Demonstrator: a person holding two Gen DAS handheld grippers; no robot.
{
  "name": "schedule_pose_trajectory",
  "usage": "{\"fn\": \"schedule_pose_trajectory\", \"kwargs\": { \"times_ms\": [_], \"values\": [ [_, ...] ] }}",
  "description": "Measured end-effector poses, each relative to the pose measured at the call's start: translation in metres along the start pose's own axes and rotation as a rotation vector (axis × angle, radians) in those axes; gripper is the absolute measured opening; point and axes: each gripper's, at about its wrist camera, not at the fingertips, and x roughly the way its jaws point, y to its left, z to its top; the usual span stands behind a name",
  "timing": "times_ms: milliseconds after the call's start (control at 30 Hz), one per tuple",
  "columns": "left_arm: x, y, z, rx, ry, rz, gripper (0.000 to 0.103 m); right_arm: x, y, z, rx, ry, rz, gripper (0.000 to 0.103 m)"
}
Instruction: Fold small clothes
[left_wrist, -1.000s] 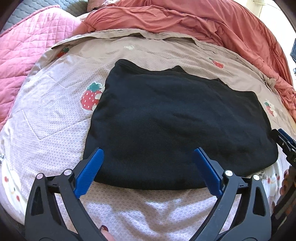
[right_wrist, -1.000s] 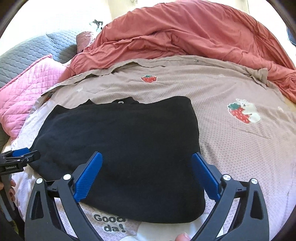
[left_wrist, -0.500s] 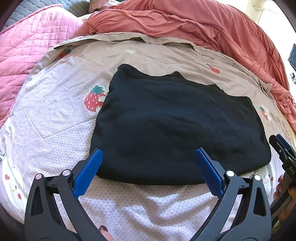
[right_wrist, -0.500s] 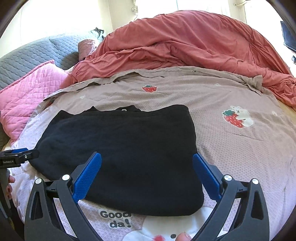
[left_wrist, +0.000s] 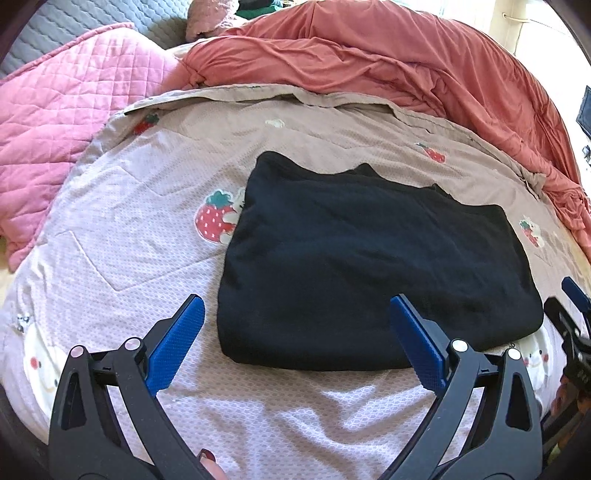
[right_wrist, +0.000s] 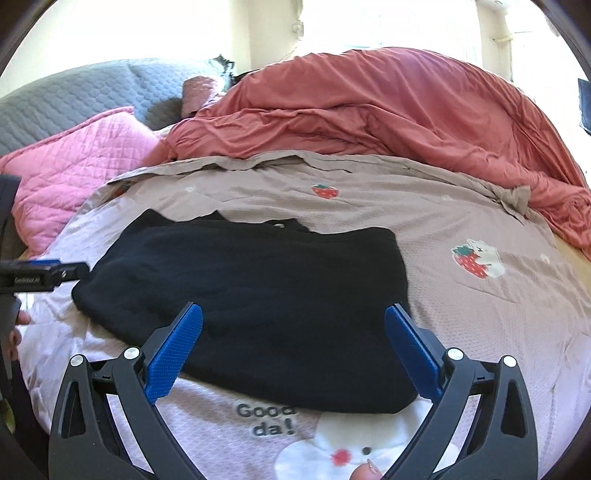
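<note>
Black garment (left_wrist: 373, 266) lies flat on the strawberry-print bedcover (left_wrist: 122, 236) — left gripper (left_wrist: 295, 343) and right gripper (right_wrist: 291, 350) both spread, empty — pinch near-edge corners evenly before folding.

Place: a bedroom in a home.
Bed: a wide bed fills both views, covered by a beige-pink sheet (left_wrist: 122, 206) printed with strawberries and cartoon animals.
Bedding: a rumpled coral-red duvet (right_wrist: 388, 110) is heaped along the far side of the bed.
Pillows: a pink quilted cushion (left_wrist: 62, 110) lies at the far left.
Headboard: a grey quilted padded surface (right_wrist: 74, 92) stands behind the cushion.
Light: bright daylight comes in behind the duvet, against pale walls.
</note>
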Motion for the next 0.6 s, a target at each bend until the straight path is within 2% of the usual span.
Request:
{"fn": "schedule_pose_trajectory", "kwargs": {
  "times_ms": [267,400,600],
  "values": [
    [0.002,0.019,0.003,-0.039,-0.005,-0.002,0.093,0.001,0.046,-0.006,-0.072,0.032,0.049,0.098],
    [0.002,0.044,0.008,-0.093,-0.015,0.009,0.093,0.01,0.078,-0.009,-0.145,0.066,0.071,0.098],
    [0.004,0.081,0.011,-0.149,-0.025,0.069,0.093,0.029,0.133,-0.014,-0.239,0.119,0.099,0.098]
  ]
}}
